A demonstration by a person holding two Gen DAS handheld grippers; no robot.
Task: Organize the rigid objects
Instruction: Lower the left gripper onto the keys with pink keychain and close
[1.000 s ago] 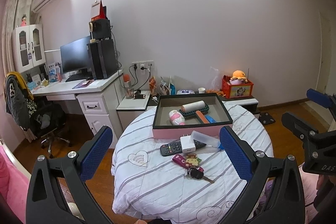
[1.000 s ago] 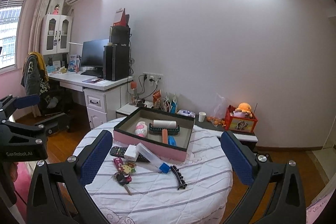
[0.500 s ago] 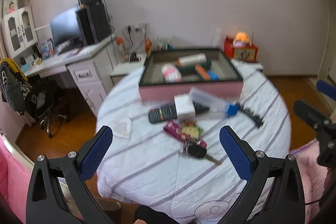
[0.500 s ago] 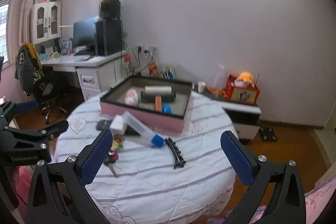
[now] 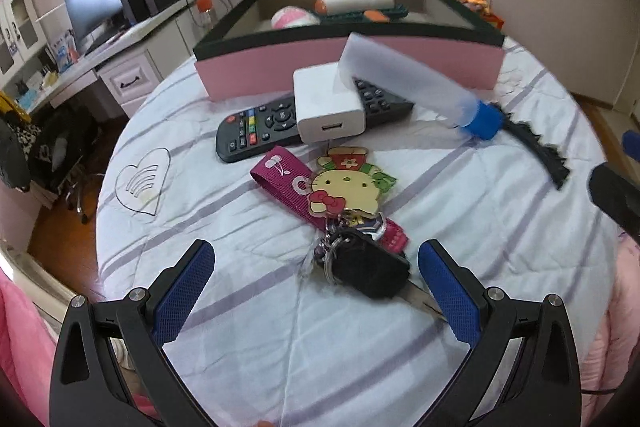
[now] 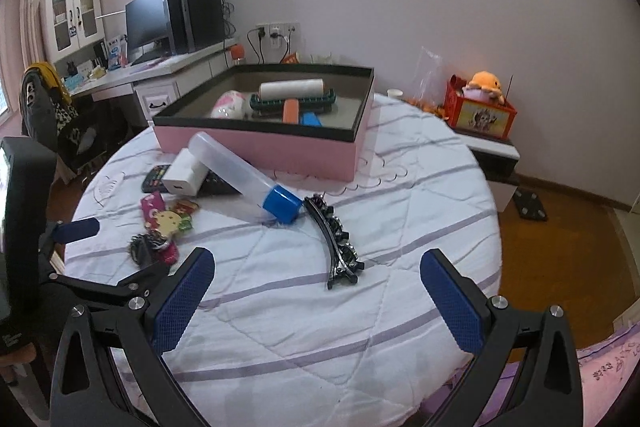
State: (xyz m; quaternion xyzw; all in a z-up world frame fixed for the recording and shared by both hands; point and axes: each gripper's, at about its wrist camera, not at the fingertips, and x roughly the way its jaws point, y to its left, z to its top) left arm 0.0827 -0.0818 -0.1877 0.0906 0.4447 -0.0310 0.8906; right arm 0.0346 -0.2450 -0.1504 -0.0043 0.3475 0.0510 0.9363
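Left wrist: hand-held gripper (image 5: 316, 275) wide open above keys (image 5: 370, 269).

Soft, even indoor light fills both views, casting only faint shadows on the white striped tablecloth (image 5: 248, 311). Strong fisheye bending curves the walls, and black vignette cuts every corner. In the left wrist view the translucent tube (image 5: 404, 75) is smeared by motion blur; the right wrist view is sharper.

Monitor (image 6: 147, 17) on desk (image 6: 160, 69); orange plush (image 6: 486, 83)
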